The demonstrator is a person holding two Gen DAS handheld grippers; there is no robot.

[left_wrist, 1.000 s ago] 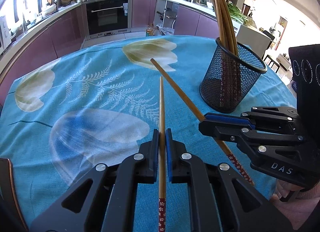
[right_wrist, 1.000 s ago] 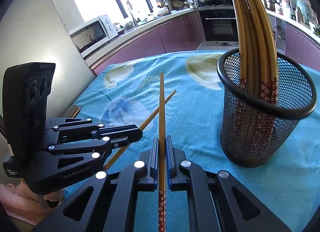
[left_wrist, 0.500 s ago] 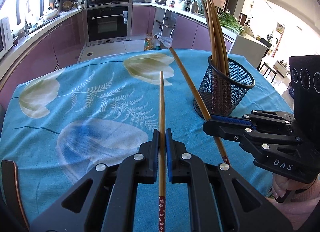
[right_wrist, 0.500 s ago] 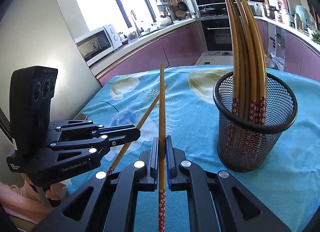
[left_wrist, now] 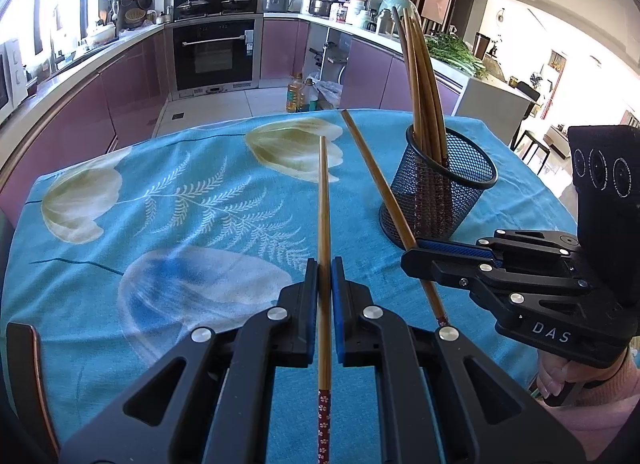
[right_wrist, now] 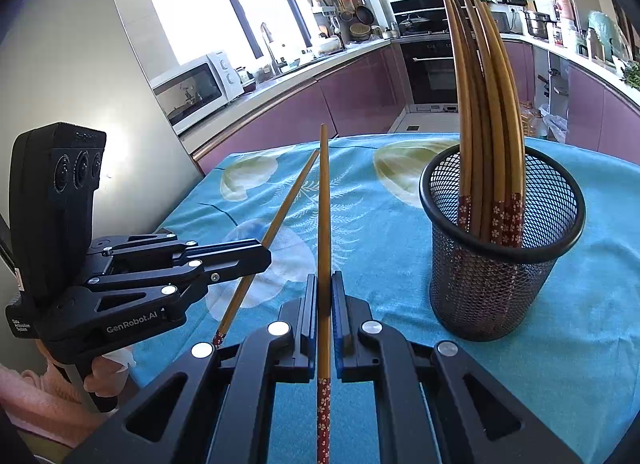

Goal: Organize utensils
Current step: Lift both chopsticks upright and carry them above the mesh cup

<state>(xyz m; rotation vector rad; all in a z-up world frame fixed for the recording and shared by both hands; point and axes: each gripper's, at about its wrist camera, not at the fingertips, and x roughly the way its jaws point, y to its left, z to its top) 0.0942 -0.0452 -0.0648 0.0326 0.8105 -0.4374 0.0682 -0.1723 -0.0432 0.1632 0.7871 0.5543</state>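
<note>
A black mesh cup (left_wrist: pixel 440 200) (right_wrist: pixel 500 284) stands on the teal flowered tablecloth (left_wrist: pixel 180 224) with several wooden chopsticks (right_wrist: pixel 480 104) upright in it. My left gripper (left_wrist: pixel 325 276) is shut on one wooden chopstick (left_wrist: pixel 324 204) that points forward, its red patterned end toward me. My right gripper (right_wrist: pixel 325 288) is shut on a second chopstick (right_wrist: pixel 324 204) in the same way, left of the cup and above the cloth. Each view shows the other gripper from the side: the right gripper (left_wrist: pixel 412 256) in front of the cup, the left gripper (right_wrist: pixel 260 256) at the left.
The table's far edge meets a kitchen with purple cabinets, an oven and a microwave (right_wrist: pixel 196 92). A dark flat object (left_wrist: pixel 24 364) lies at the table's near left edge. A hand in a pink sleeve (left_wrist: pixel 592 404) holds the right gripper's handle.
Both grippers have drawn up and back with their chopsticks, so the mesh cup looks smaller and farther in both views. Both grips stay the same.
</note>
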